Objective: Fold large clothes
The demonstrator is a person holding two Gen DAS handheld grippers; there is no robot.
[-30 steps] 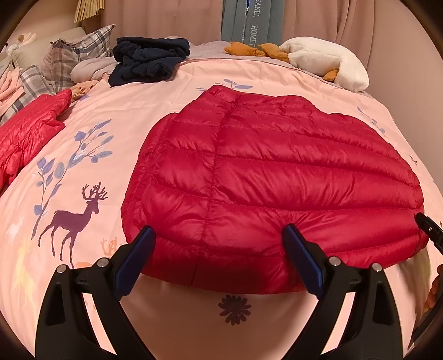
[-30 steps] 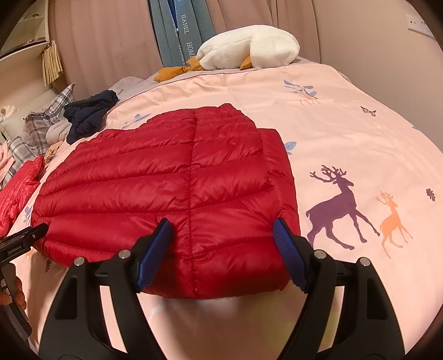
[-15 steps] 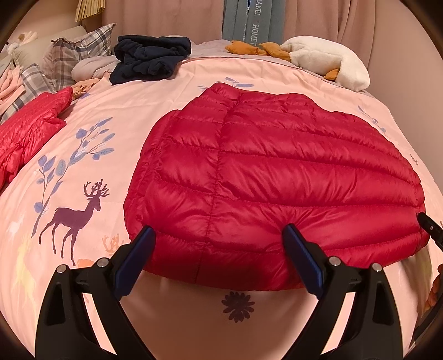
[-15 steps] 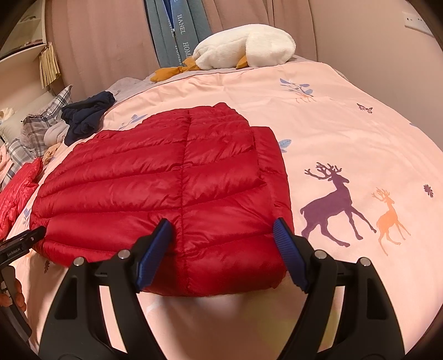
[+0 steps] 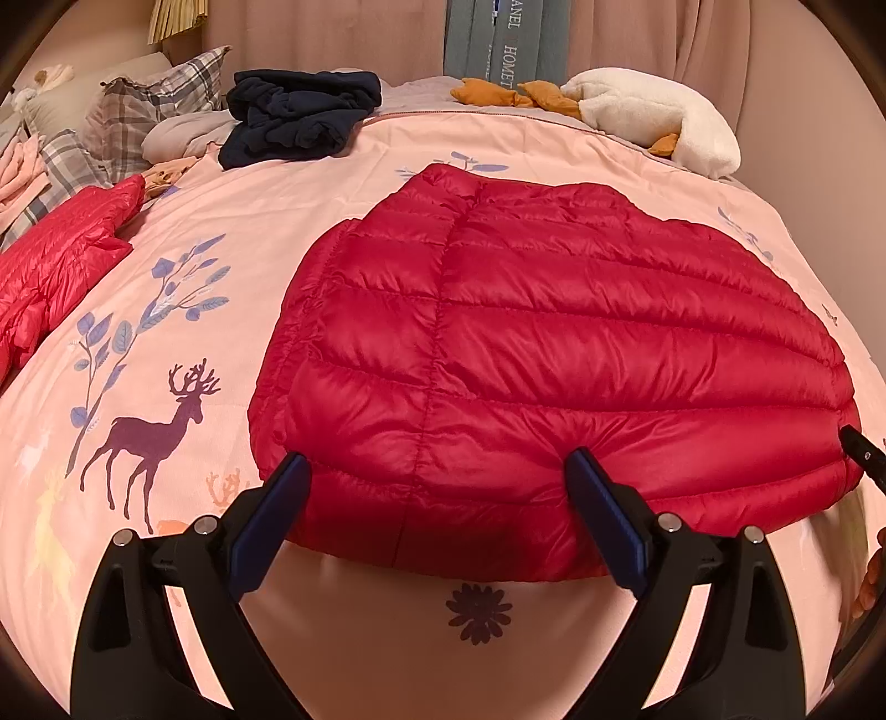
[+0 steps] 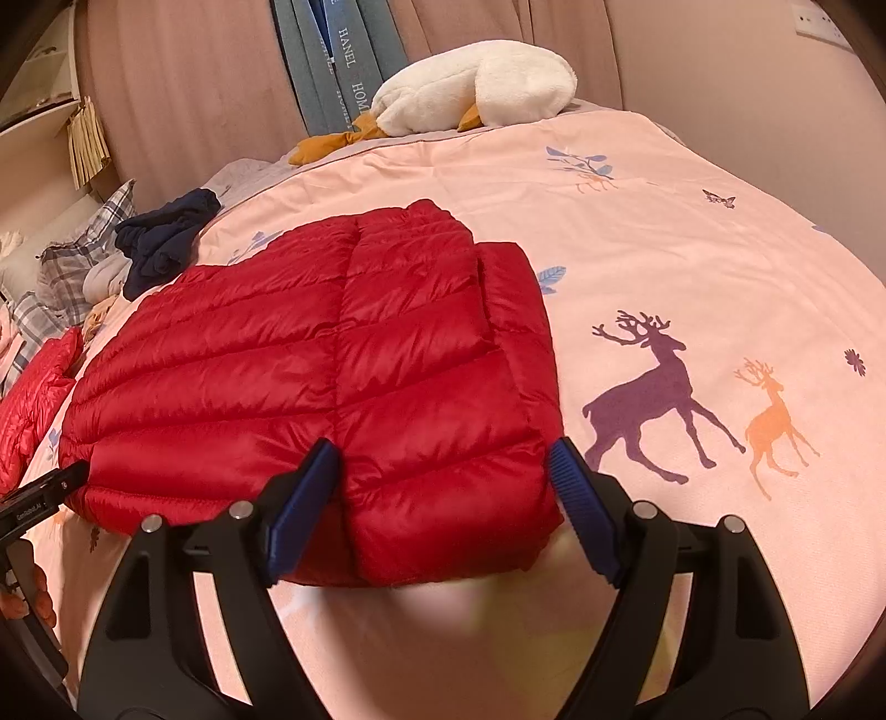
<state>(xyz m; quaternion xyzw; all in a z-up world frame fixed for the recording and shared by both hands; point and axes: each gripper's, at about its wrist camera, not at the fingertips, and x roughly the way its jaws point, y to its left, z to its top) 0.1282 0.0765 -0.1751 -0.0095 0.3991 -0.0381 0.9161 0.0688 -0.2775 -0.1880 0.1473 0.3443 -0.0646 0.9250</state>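
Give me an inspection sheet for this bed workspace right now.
Surface: pink deer-print duvet, smooth.
Job's things: red down jacket lying flat, sleeves folded in.
Clutter: second red jacket, navy garment, plaid pillows, plush goose.
Grippers: left gripper and right gripper both open at the jacket's near hem, holding nothing.
Cables: nothing seen.
Surroundings: pink curtains, wall socket.
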